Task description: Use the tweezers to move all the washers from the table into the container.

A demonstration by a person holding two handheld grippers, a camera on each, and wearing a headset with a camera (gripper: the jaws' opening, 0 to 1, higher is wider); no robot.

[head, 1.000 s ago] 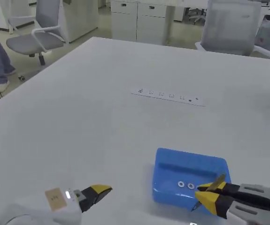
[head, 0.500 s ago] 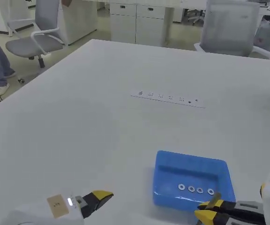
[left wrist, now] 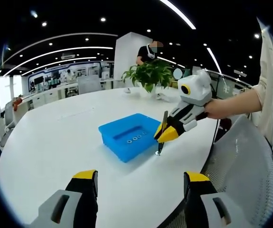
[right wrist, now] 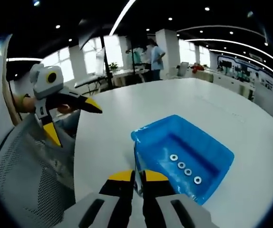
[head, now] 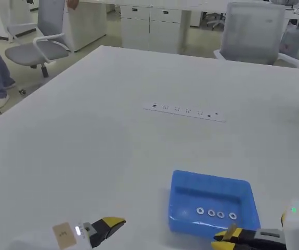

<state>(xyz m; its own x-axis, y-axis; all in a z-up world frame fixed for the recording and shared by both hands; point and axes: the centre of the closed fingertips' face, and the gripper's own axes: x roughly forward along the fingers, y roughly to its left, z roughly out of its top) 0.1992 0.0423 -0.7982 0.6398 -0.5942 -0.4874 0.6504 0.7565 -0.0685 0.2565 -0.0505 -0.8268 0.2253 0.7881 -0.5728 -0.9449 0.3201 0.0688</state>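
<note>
The blue container (head: 211,200) stands near the table's front edge, with several silver washers (head: 216,213) in a row on its floor. My right gripper (head: 223,236) sits just in front of the container, shut on the tweezers (head: 232,230). In the right gripper view the tweezers (right wrist: 135,167) stick out between the closed jaws toward the container (right wrist: 186,151) and the washers (right wrist: 185,170). My left gripper (head: 113,224) hovers at the front left, away from the container. Its jaws stand wide open and hold nothing (left wrist: 140,190). The left gripper view shows the right gripper (left wrist: 167,134) beside the container (left wrist: 127,135).
A white power strip (head: 184,111) lies across the middle of the table (head: 87,130). Office chairs (head: 40,36) and cabinets stand beyond the far edge. A potted plant (left wrist: 150,76) is at one end of the table, and a person stands behind it.
My right gripper has pulled back with the tweezers from over the container toward the near edge, uncovering more washers inside. The left gripper has barely moved.
</note>
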